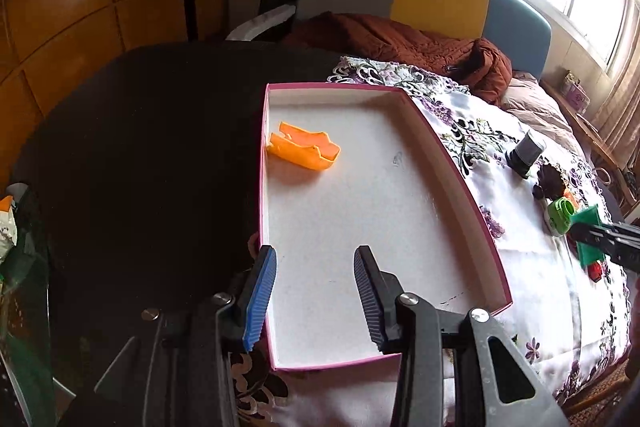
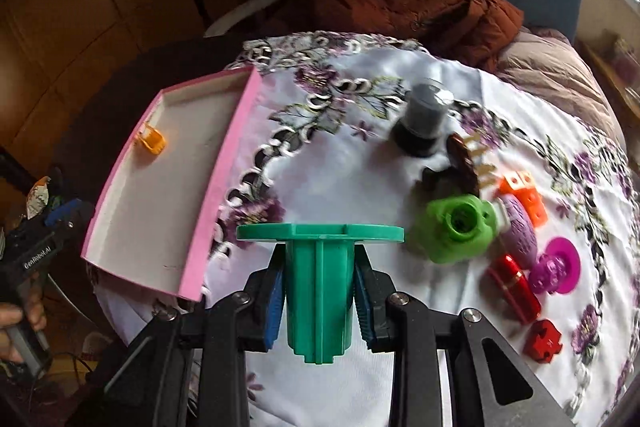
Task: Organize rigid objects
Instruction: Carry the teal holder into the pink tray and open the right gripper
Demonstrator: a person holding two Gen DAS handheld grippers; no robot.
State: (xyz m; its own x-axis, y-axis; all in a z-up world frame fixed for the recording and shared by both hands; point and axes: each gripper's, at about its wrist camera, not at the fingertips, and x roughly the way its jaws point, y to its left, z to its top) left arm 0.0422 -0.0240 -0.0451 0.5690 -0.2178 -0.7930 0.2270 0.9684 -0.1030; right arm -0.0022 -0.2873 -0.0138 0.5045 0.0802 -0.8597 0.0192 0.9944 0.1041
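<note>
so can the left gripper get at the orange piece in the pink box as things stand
Probably yes: the left gripper is open and empty over the pink box, and the orange piece lies alone on the bare floor ahead of it.

We see the shallow box (image 2: 160, 195) on the tablecloth (image 2: 340, 163) at left, a clip-like piece (image 2: 151, 139) in its far corner, a cluster of small plastic parts (image 2: 480, 227) lying well right of it.
</note>
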